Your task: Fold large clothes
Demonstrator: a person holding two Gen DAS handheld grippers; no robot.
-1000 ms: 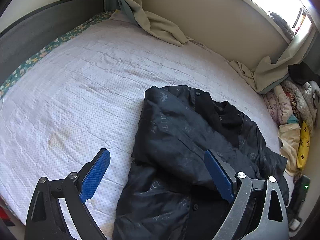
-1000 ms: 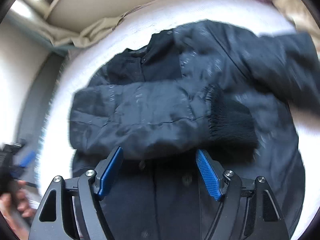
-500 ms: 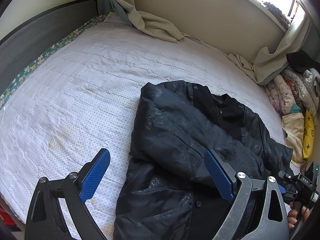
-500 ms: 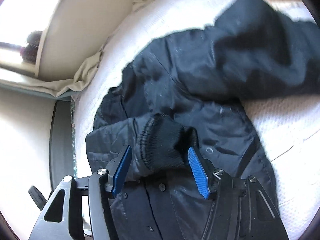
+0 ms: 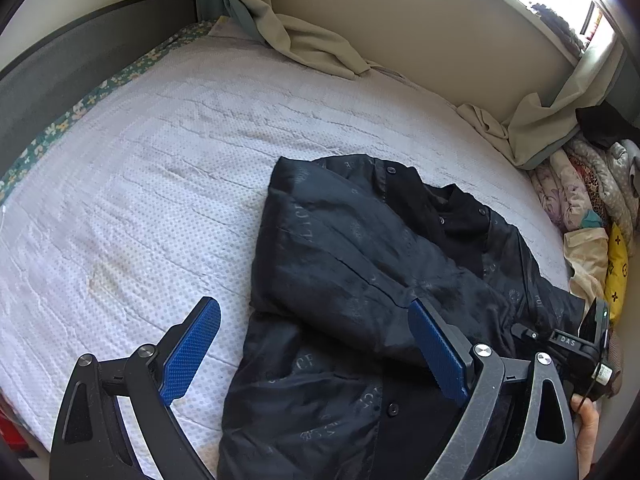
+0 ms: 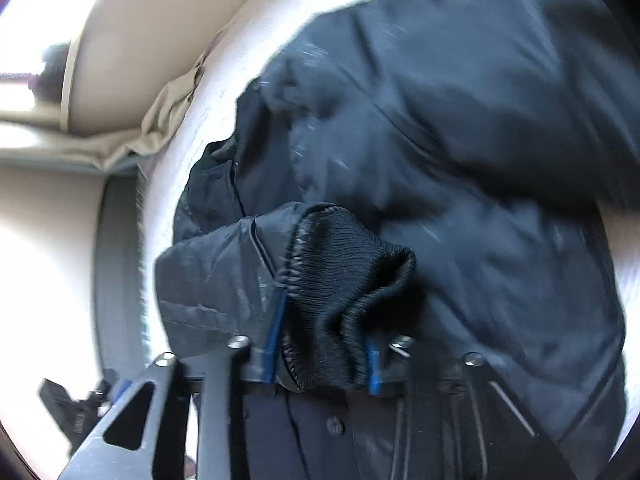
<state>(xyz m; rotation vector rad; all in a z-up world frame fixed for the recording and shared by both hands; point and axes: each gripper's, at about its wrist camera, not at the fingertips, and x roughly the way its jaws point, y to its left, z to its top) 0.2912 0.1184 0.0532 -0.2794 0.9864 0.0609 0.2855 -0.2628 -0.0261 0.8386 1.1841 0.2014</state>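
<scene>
Item: black jacket point(image 5: 360, 280), lying on a white dotted bedcover point(image 5: 160, 184), toward its right half, one sleeve folded across the front. Left wrist view alone gives the setting: dark headboard point(image 5: 60, 80) at left with a floral sheet edge point(image 5: 80, 108) showing beside it, beige curtain point(image 5: 312, 44) draped onto the far side of the bed, a second curtain fold point(image 5: 532, 128) at far right, a heap of patterned bedding point(image 5: 588, 200) at the right edge, a bright window point(image 5: 560, 0) above. It also shows the right gripper's body point(image 5: 568, 344) low at right with part of the person's hand point(image 5: 586, 432) beneath it. Right wrist view alone, blurred, gives the close detail: the ribbed knit cuff point(image 6: 344, 280) of the folded sleeve, bunched between blue pads point(image 6: 276, 328); jacket body point(image 6: 460, 160) fills the frame behind; a front button point(image 6: 335, 425) shows below. Left gripper point(image 5: 312, 348): hovers above the bedcover at the jacket's near left edge, angled forward and down, jaws wide apart, left pad over bare bedcover, right pad over the jacket, gripping nothing. Right gripper point(image 6: 324, 344): low over the jacket front, jaws drawn in and clamped on the cuff, knit fabric bulging out between them.
</scene>
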